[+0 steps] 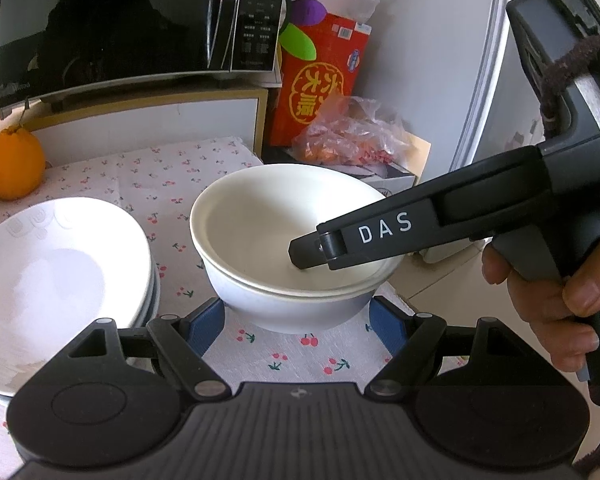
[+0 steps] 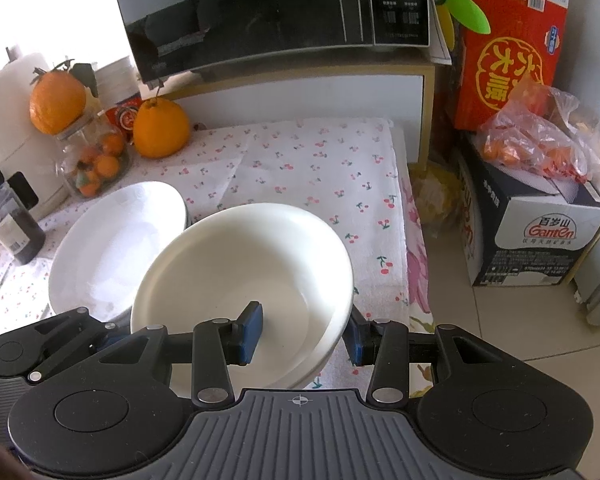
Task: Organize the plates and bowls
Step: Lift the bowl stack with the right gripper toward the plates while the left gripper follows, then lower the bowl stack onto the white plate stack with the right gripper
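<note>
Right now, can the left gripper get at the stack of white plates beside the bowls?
Probably yes. The left gripper stands open around the bottom of the stacked bowls, pads not pressing, and the plate stack sits close beside it with nothing between.

We see both grippers as black linkage arms with silver pivot pins, blue pads, and a ribbed grey base with a crosshair mark. Right gripper reads "DAS" in white on its finger; dark fuzzy strap wraps its body.
</note>
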Demonstrator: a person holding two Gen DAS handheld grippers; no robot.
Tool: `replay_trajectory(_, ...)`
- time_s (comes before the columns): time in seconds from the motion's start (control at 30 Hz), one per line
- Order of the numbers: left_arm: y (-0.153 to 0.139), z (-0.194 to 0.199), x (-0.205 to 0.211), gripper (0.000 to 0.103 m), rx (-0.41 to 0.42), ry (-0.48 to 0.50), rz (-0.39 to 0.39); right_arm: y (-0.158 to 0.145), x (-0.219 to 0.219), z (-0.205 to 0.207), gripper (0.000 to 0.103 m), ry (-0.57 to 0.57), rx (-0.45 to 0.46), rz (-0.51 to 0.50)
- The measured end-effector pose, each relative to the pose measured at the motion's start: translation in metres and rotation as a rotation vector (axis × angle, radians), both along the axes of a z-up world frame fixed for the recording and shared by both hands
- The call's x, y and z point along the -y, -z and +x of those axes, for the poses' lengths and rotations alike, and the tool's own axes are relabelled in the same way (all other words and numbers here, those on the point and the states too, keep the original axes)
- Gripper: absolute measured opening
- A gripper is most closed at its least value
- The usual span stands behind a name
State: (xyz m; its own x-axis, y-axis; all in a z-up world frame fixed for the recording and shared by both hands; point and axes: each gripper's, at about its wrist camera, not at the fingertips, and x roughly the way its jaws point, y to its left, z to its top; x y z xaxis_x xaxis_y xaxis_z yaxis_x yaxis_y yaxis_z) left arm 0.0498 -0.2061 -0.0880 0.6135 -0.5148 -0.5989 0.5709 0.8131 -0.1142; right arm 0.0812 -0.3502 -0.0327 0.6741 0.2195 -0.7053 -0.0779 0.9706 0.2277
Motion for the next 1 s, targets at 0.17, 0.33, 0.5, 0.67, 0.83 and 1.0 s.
replay_trajectory(0.17,-0.006,0.0,-0.006,0.076,0.005,-0.012,-0.009,-0.006,-0.005,0.0,0.041,0.0,0.016,0.011)
replay_trajectory(0.33,-0.011,-0.001,-0.015,0.076,0.011,-0.033,-0.013,-0.012,-0.014,0.004,0.041,-0.009,0.03,0.019)
replay_trajectory(0.5,-0.015,0.0,-0.026,0.077,0.019,-0.055,-0.013,-0.018,-0.028,0.008,0.041,-0.025,0.046,0.027)
replay_trajectory(0.67,-0.021,0.001,-0.039,0.077,0.03,-0.082,-0.019,-0.023,-0.041,0.013,0.041,-0.042,0.062,0.045)
replay_trajectory(0.83,-0.025,0.003,-0.052,0.078,0.031,-0.112,-0.024,-0.026,-0.055,0.019,0.041,-0.061,0.07,0.056)
replay_trajectory(1.0,-0.026,0.004,-0.063,0.078,0.028,-0.14,-0.025,-0.028,-0.069,0.024,0.041,-0.078,0.074,0.063)
